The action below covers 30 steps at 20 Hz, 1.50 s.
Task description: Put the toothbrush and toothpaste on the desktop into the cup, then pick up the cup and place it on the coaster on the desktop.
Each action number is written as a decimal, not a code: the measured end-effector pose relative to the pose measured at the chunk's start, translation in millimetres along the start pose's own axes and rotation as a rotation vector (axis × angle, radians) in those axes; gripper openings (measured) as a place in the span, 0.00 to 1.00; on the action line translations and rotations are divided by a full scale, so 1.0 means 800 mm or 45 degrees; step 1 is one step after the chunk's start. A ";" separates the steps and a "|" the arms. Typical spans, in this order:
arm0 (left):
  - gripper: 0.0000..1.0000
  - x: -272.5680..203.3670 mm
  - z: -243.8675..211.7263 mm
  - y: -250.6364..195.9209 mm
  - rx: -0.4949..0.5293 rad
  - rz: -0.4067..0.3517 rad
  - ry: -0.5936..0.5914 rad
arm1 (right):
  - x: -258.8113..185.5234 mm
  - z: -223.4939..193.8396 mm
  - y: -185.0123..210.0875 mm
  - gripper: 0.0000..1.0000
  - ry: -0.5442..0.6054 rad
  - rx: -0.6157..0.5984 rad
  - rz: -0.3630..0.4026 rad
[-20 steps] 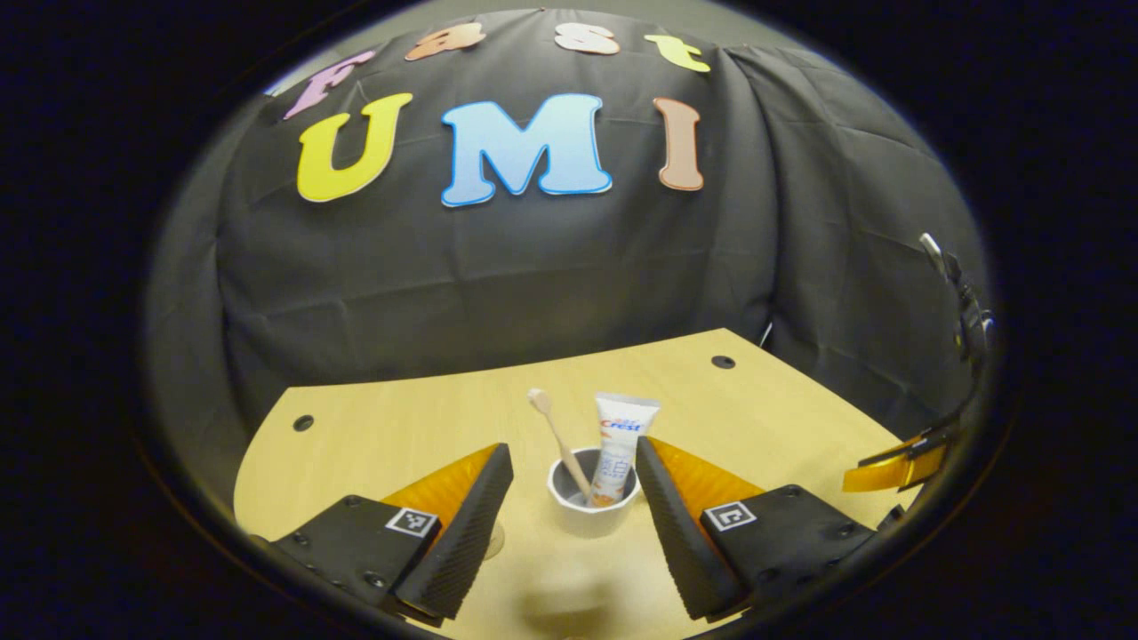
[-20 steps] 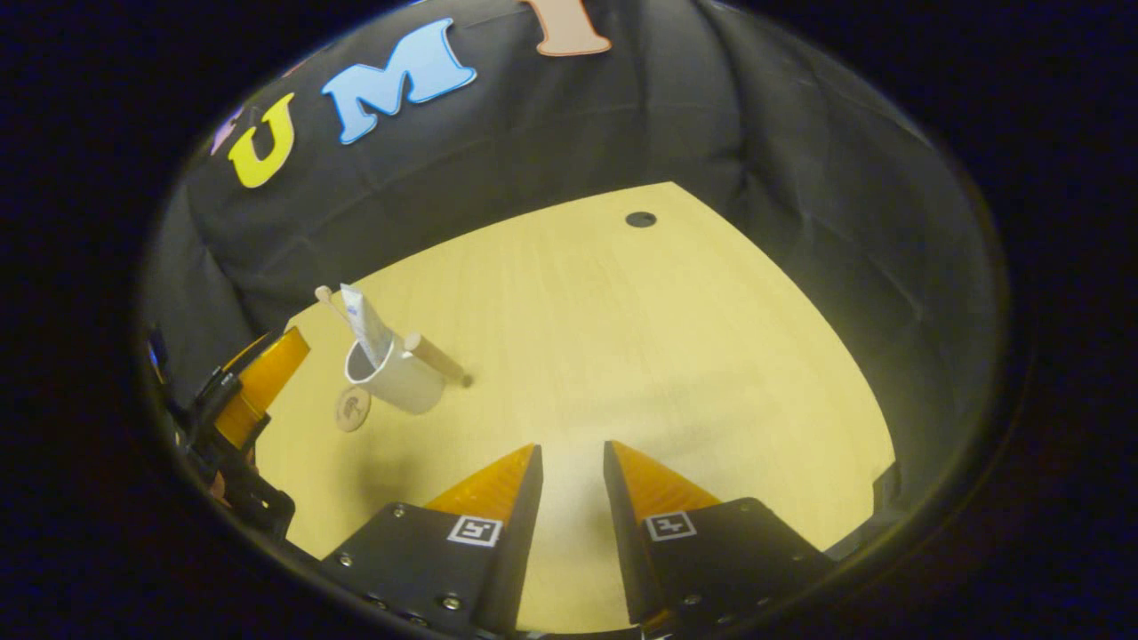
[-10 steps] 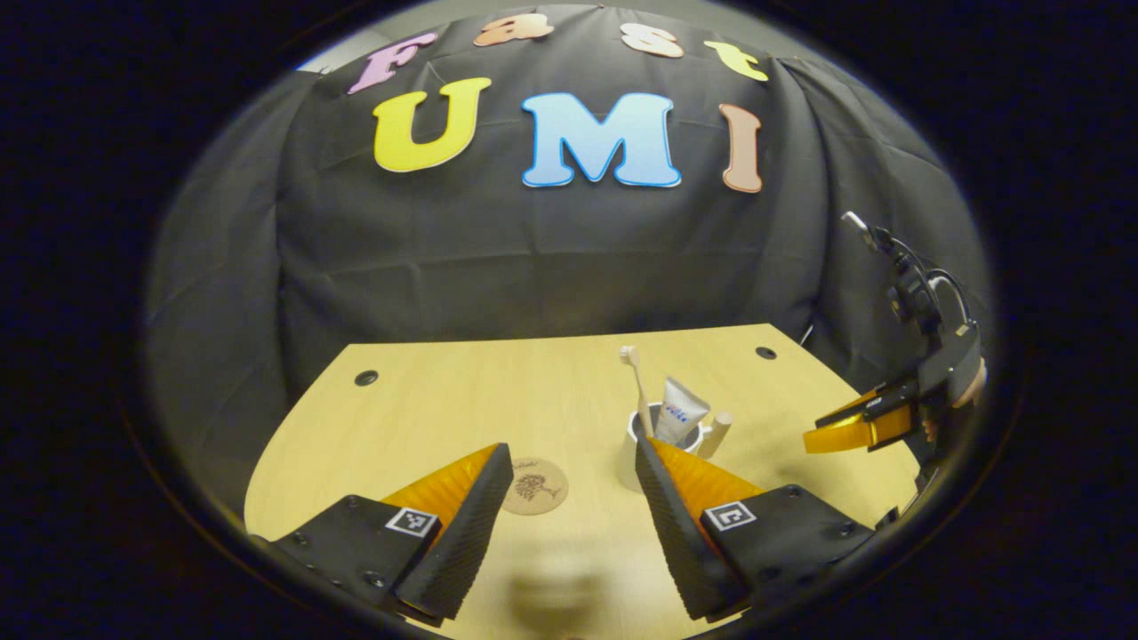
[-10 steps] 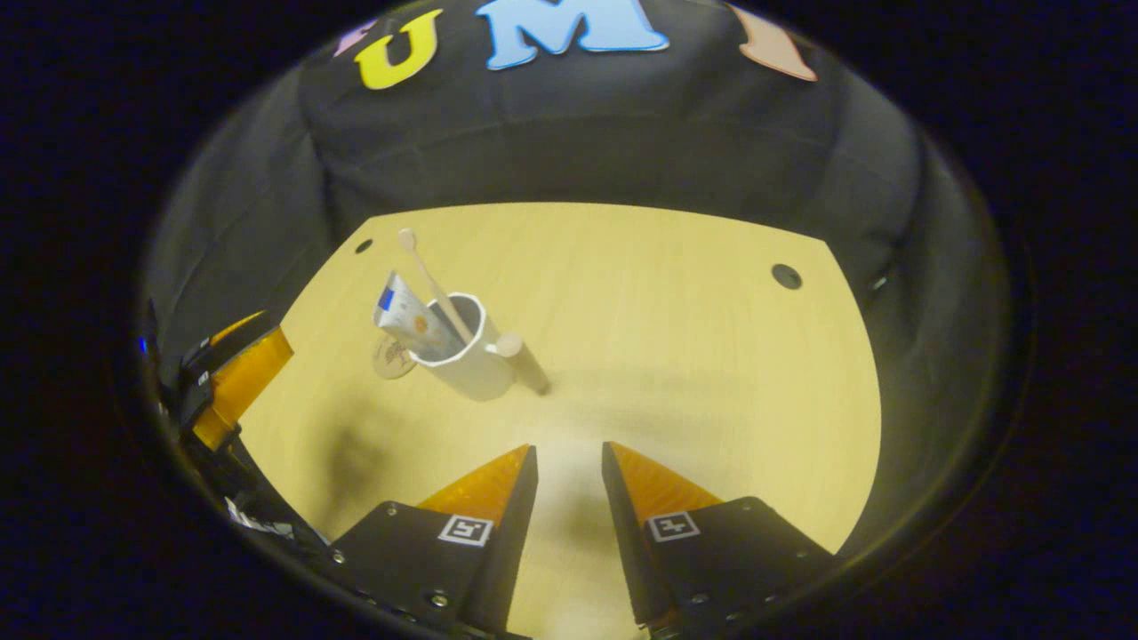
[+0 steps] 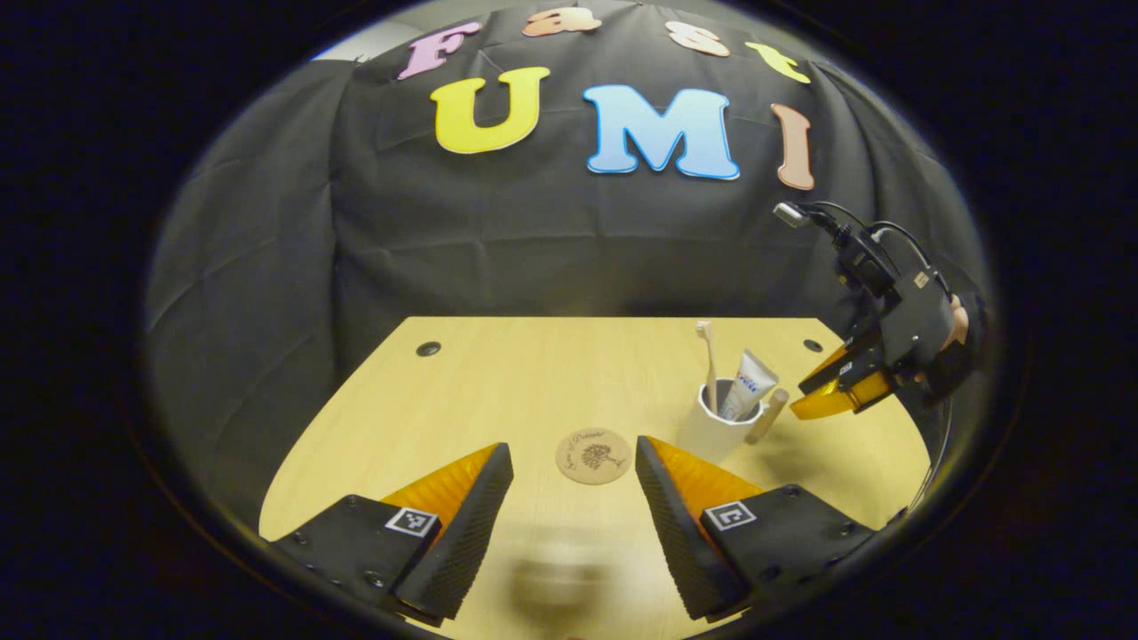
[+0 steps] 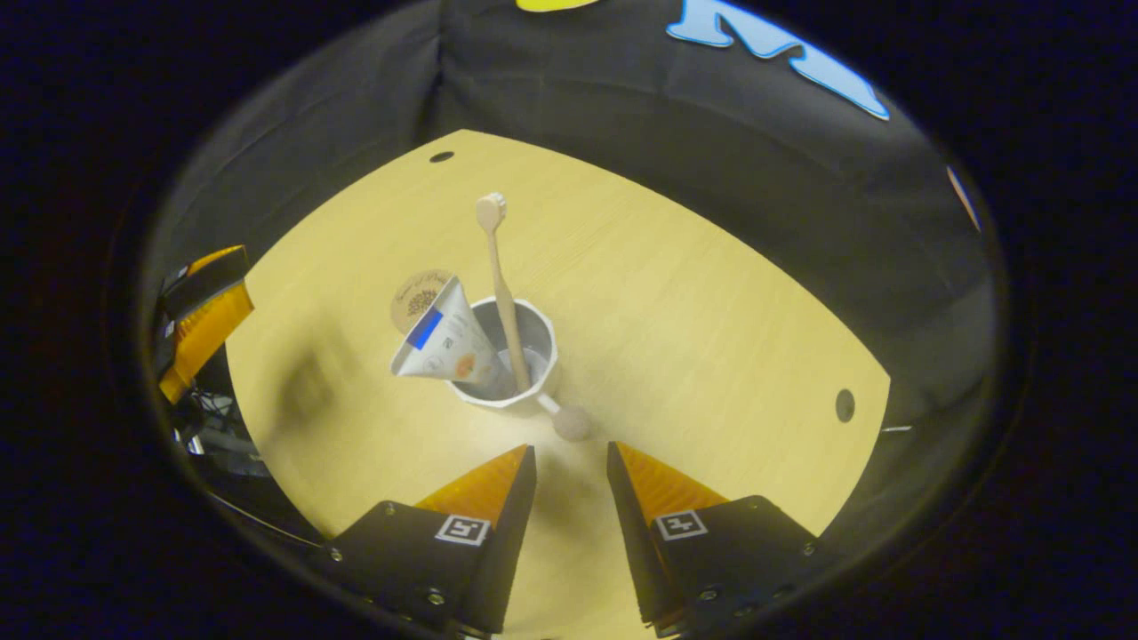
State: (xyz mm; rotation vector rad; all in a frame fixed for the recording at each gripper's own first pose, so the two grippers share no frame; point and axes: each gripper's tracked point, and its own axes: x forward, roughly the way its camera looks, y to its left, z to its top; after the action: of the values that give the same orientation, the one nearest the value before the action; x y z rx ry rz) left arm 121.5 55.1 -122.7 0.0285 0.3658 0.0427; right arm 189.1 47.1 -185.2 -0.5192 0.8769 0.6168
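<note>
While the left gripper [image 5: 573, 484] hangs low over the near edge of the desk [image 5: 498, 382], its fingers stand wide apart with nothing between them, and bare wood runs out ahead of them. Just past the tips lies the round coaster [image 5: 593, 455], flat and uncovered, with free room on every side but its right. There, just beside it and not on it, stands the white cup [image 5: 716, 428], upright, with the toothbrush [image 5: 709, 360] rising from it head up and the toothpaste [image 5: 749, 384] leaning out to the right. A short wooden handle [image 5: 766, 416] juts from the cup's right flank.

From the right gripper view, the right gripper [image 6: 569, 471] sits just above that handle [image 6: 569, 421], fingers parted by a narrow gap and holding nothing; the knob end lies just ahead of the tips without touching either. Beyond it the cup [image 6: 511, 396] shows its open mouth, the toothpaste [image 6: 444, 342] tilting over the rim toward the coaster [image 6: 418, 293] and the toothbrush [image 6: 500, 284] slanting away.

Farther right in the left gripper view, the right gripper [image 5: 831, 391] hovers close by the cup, a hand [image 5: 956, 324] behind it. Pale wood stretches on toward the far edge, broken by small dark holes near the corners, and black cloth hangs close behind and around the sides
</note>
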 end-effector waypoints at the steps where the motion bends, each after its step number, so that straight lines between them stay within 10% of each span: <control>1: 0.93 -0.003 -0.005 0.008 -0.013 0.018 0.008 | 0.005 0.002 -0.002 0.53 0.032 -0.047 0.004; 20: 0.93 -0.044 -0.062 0.132 -0.168 0.350 0.121 | 0.094 0.012 0.020 0.53 0.418 -0.494 0.135; 22: 0.93 -0.043 -0.066 0.136 -0.179 0.360 0.125 | 0.092 0.010 0.020 0.28 0.425 -0.476 0.140; 30: 0.93 -0.048 -0.057 0.132 -0.177 0.334 0.114 | 0.084 0.005 0.026 0.19 0.345 -0.380 0.120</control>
State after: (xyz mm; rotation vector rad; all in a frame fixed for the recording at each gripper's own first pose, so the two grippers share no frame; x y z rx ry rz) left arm 65.4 160.0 -148.1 -0.0629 0.4461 0.3297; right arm 209.9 83.2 -242.4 -0.8488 1.0758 0.7809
